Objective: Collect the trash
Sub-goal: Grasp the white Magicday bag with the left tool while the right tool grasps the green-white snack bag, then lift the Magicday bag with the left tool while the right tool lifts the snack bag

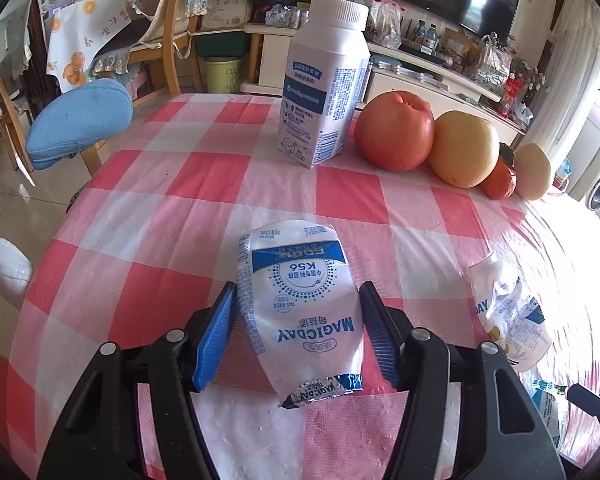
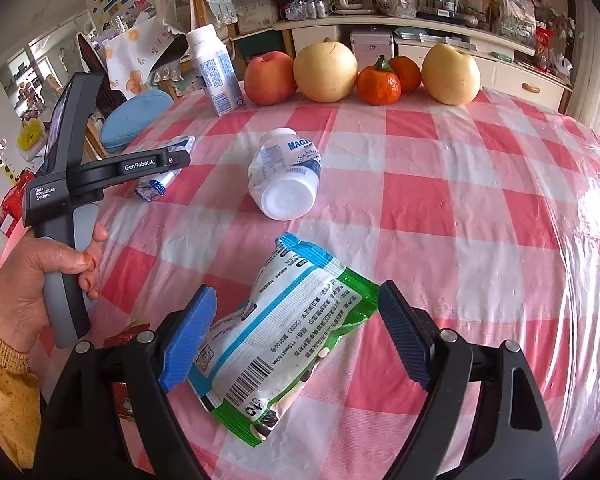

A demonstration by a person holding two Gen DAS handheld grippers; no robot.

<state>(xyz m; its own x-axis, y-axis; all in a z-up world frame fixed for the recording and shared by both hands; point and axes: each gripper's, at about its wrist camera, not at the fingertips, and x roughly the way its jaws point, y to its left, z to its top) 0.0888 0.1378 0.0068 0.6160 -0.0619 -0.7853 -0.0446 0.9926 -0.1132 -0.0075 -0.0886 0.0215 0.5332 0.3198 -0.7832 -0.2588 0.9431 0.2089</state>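
Left tongs [image 1: 298, 312] angled down at the worktop [image 1: 180, 208], clamped on crushed bottle [image 1: 300, 304]; right tongs [image 2: 296, 328] apart, straddling the snack packet [image 2: 276, 344].

tablecloth [image 1: 204, 184] – pink-white check | bottle [image 1: 300, 304] – white, blue print

Glossy plastic tablecloth [image 2: 420, 184], crinkled plastic bottle [image 1: 300, 304], shiny printed wrapper [image 2: 276, 340], ribbed matt pads [image 2: 190, 340].
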